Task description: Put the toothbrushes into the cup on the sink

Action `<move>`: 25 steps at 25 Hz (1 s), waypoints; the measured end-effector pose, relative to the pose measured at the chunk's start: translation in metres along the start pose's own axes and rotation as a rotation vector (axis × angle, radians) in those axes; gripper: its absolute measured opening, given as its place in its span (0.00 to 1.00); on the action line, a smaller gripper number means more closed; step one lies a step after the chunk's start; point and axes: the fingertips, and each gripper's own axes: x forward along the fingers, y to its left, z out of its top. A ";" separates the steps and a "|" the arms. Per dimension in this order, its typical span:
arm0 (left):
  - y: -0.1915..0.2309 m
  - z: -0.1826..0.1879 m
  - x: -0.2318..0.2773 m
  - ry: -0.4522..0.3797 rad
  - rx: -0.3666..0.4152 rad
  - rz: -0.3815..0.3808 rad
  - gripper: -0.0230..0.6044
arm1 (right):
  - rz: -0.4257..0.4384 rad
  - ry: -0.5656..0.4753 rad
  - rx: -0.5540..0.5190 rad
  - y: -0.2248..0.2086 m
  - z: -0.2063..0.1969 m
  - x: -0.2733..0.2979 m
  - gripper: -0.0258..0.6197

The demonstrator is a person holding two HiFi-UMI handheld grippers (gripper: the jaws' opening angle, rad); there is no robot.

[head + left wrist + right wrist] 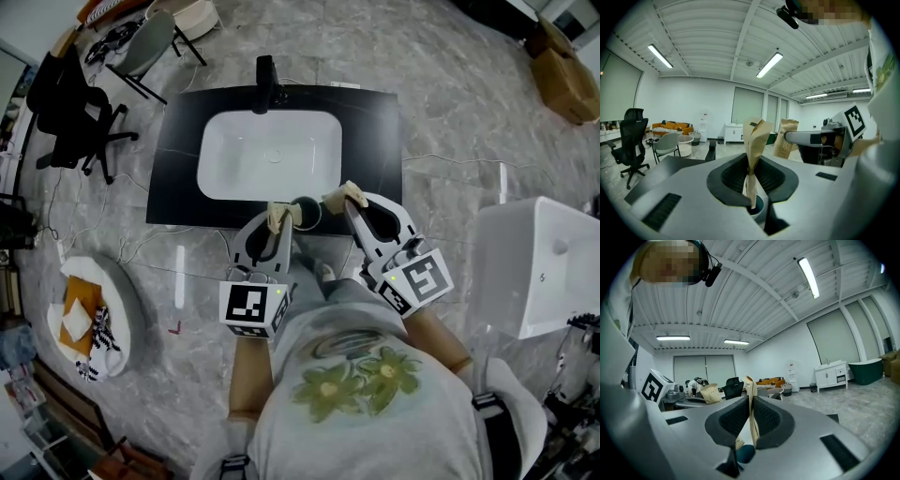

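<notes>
On sink (pixel 270 114) edge, cup (pixel 307 213), interior unclear, toothbrushes (pixel 277 217) gripped

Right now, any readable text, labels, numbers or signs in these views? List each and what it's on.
No legible words or numbers anywhere.
On the marker cubes: black-and-white square codes only, no letters.
On the paper-wrapped toothbrush: a small dark mark on the wrapper, too blurred to read.
On the other wrapped toothbrush: speckled print, unreadable.
On the white unit on the floor: a tiny dark mark, too small to read.
</notes>
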 end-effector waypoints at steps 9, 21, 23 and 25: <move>0.010 -0.013 0.015 0.017 -0.030 -0.009 0.12 | 0.003 0.019 0.003 -0.007 -0.006 0.014 0.13; 0.019 -0.030 0.022 0.047 -0.031 -0.012 0.12 | 0.010 0.033 -0.014 -0.006 -0.011 0.022 0.13; 0.019 -0.033 0.022 0.053 -0.033 -0.010 0.13 | 0.011 0.035 -0.015 -0.005 -0.010 0.022 0.13; 0.021 -0.036 0.023 0.060 -0.037 -0.011 0.12 | 0.013 0.039 -0.017 -0.004 -0.010 0.023 0.13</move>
